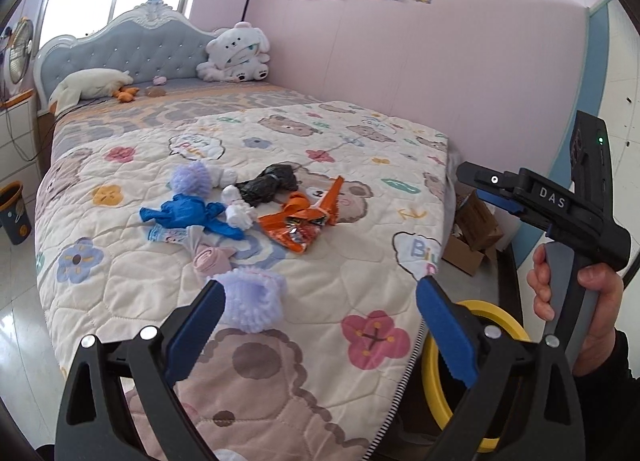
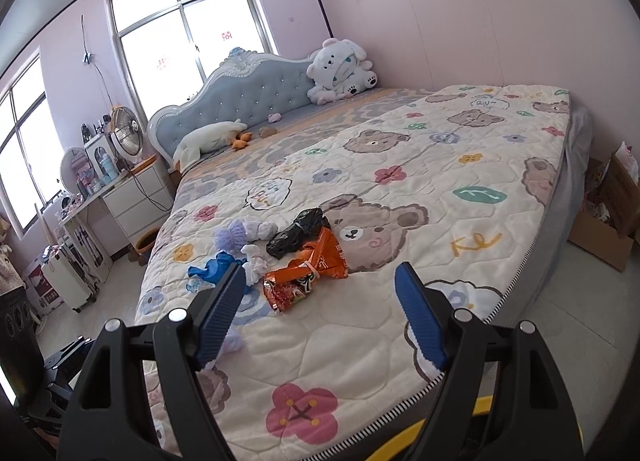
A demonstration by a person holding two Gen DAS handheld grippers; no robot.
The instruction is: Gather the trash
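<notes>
Both claws are released, empty and apart. Past the left claw [image 1: 320,325] on the quilt [image 1: 120,281] lie one orange wrapper [image 1: 300,221], one black bag [image 1: 268,183], one blue glove [image 1: 188,215] and two purple puffs [image 1: 252,299], the near one just beside its left finger. Only this view shows the yellow bin [image 1: 436,381] under its right finger and the hand [image 1: 576,293] holding the right claw [image 2: 320,317]. The right view shows the wrapper straight ahead.

Yellow ring [image 1: 472,373] half hidden behind quilt [image 1: 320,361].

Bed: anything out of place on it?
Yes. Litter sits mid-quilt: a torn orange snack wrapper, a crumpled black bag, a blue glove and white tissue wads. Both grippers are empty.
</notes>
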